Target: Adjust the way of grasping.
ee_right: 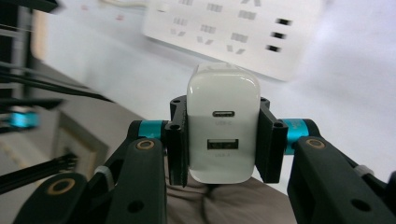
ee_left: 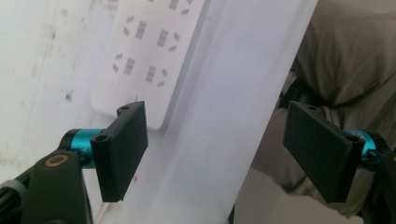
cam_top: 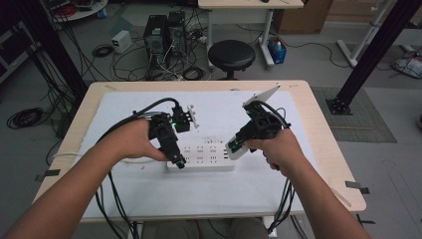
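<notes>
On the table, around the strip:
Table (cam_top: 318, 149): a light wooden top under a white mat (cam_top: 149, 189), with the strip lying on the mat near its middle.
Left gripper (cam_top: 178, 162): held in the person's left hand, touching or just above the strip's left end; in the left gripper view its jaws stand wide apart with nothing between them, the strip's corner and the mat's edge showing past them.
Strip (cam_top: 204, 155): a white power strip, flat on the mat, its rows of sockets facing up; both grippers meet it, one at each end.
Charger (ee_right: 223, 126): a white USB charger block, clamped by its two sides in the right gripper, its two ports facing the camera in the right gripper view; it hangs just short of the strip's right end.
Right gripper (cam_top: 233, 148): held in the person's right hand, tilted down toward the strip's right end, jaws clenched on the charger.
</notes>
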Tool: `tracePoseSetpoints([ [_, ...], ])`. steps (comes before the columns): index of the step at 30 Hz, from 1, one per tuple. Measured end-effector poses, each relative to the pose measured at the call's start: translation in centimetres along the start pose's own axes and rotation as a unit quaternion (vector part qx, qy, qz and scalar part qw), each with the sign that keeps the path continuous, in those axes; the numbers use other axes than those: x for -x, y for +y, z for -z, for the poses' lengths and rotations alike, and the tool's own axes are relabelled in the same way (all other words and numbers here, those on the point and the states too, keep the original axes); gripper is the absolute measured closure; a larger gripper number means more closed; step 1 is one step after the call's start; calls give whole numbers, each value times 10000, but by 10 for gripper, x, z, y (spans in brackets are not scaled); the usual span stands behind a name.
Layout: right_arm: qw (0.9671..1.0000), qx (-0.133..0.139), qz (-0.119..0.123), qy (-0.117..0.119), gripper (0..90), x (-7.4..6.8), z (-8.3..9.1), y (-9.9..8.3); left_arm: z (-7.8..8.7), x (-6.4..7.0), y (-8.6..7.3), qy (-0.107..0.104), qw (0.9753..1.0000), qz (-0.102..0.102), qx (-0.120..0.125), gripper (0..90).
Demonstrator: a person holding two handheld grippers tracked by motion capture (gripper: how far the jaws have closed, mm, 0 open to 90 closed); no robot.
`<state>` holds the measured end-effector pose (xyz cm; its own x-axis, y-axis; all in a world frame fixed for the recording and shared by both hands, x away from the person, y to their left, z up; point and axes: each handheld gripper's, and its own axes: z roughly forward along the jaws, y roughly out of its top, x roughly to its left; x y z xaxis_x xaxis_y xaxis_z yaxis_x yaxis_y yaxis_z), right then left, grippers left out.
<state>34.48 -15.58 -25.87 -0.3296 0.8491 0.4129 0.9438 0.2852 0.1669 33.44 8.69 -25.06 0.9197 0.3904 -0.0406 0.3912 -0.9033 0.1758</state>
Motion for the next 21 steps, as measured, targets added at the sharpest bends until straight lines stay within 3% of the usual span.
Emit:
tracePoseSetpoints([
  [3, 9988, -98, 87, -466, 618, -1, 2, 1, 2, -4, -7, 113, 9996, 118, -240, 222],
  [7, 9956, -235, 137, -897, 619, 0, 4, 1, 6, -10, -16, 143, 9987, 299, -387, 222],
  [11, 9887, -411, 164, -1435, 618, 1, 3, 0, 7, -15, -23, 89, 9976, 471, -498, 222],
  [15, 9829, -463, 167, -1774, 618, 6, 5, 0, 8, -19, -28, 124, 9966, 572, -582, 222],
  [17, 9771, -498, 166, -2062, 618, 9, 6, 0, 8, -20, -31, 170, 9962, 583, -623, 222],
  [19, 9741, -512, 158, -2197, 618, 13, 7, -1, 8, -20, -33, 185, 9961, 589, -629, 222],
  [21, 9731, -507, 141, -2242, 618, 15, 8, -1, 8, -21, -36, 189, 9962, 615, -585, 222],
])
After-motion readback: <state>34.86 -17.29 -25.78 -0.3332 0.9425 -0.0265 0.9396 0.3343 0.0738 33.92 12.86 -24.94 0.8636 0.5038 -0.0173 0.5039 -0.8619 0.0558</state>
